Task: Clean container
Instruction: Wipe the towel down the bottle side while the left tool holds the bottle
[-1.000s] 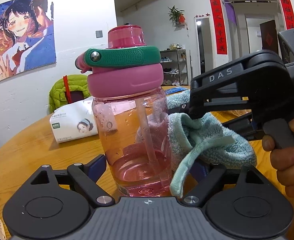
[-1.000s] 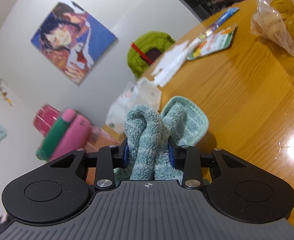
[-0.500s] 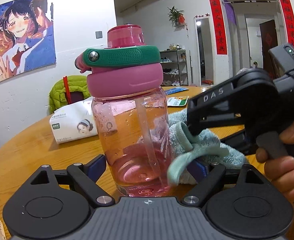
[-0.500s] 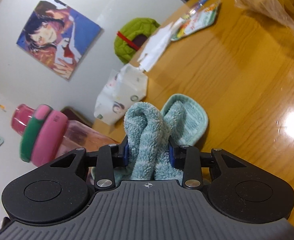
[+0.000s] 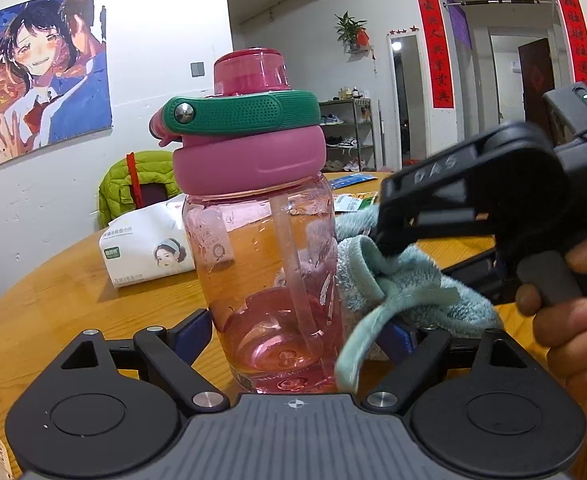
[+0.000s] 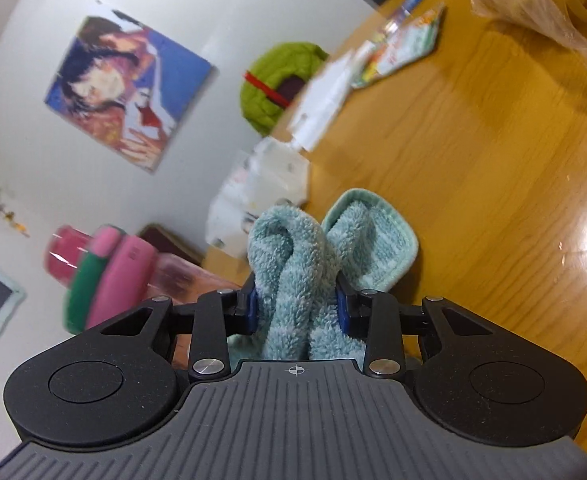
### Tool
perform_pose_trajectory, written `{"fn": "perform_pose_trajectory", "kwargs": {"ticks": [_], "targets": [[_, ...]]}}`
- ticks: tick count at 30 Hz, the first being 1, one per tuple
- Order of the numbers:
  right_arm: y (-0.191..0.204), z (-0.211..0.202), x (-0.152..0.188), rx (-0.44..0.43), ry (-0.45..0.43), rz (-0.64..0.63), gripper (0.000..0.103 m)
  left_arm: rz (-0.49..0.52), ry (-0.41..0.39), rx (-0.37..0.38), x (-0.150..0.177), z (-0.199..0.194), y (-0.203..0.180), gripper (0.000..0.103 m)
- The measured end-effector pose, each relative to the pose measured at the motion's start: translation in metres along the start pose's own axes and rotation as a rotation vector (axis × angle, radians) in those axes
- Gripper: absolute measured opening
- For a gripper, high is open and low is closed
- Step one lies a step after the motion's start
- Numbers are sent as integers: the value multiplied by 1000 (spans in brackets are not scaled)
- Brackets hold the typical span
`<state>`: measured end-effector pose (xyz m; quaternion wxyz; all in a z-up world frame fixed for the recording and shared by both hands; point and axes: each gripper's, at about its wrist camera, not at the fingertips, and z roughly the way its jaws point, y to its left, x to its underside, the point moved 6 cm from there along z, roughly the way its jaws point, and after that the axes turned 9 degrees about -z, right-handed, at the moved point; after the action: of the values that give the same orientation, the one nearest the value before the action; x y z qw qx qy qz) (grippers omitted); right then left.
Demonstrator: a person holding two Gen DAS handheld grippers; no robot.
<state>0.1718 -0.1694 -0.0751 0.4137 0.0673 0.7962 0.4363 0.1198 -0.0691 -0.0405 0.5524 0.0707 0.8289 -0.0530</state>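
Note:
A clear pink bottle (image 5: 261, 272) with a pink lid and green handle stands upright on the wooden table (image 5: 53, 312). My left gripper (image 5: 293, 336) is shut on its base, one blue pad on each side. My right gripper (image 5: 377, 240), held by a hand, is shut on a folded teal cloth (image 5: 405, 284) and presses it against the bottle's right side. In the right wrist view the cloth (image 6: 293, 248) bulges up between the fingers of the right gripper (image 6: 297, 304). There the bottle (image 6: 113, 268) lies blurred at the lower left.
A white tissue pack (image 5: 145, 248) lies behind the bottle on the left. A green jacket (image 5: 133, 176) hangs on a chair past the table edge. Snack packets (image 6: 405, 48) and a plastic bag of yellow items (image 6: 553, 8) sit farther across the table (image 6: 493, 160).
My right gripper slid the cloth down the bottle's right side, then came a little way back up. The bottle and my left gripper stayed still.

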Motion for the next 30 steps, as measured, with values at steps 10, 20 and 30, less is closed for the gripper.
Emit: {"fn": "perform_pose_trajectory", "kwargs": {"ticks": [10,20,30], "targets": [[0,0,5,21,33,-6,38,8,5,-12,0,2,-2,84],[2,-9,-6,-18,-96,-26,38,-90,22,-69,1,-14,-4,89],[12,-8,-5,-54,-64,-19,39,-54,0,4,-3,-1,0,88]]}}
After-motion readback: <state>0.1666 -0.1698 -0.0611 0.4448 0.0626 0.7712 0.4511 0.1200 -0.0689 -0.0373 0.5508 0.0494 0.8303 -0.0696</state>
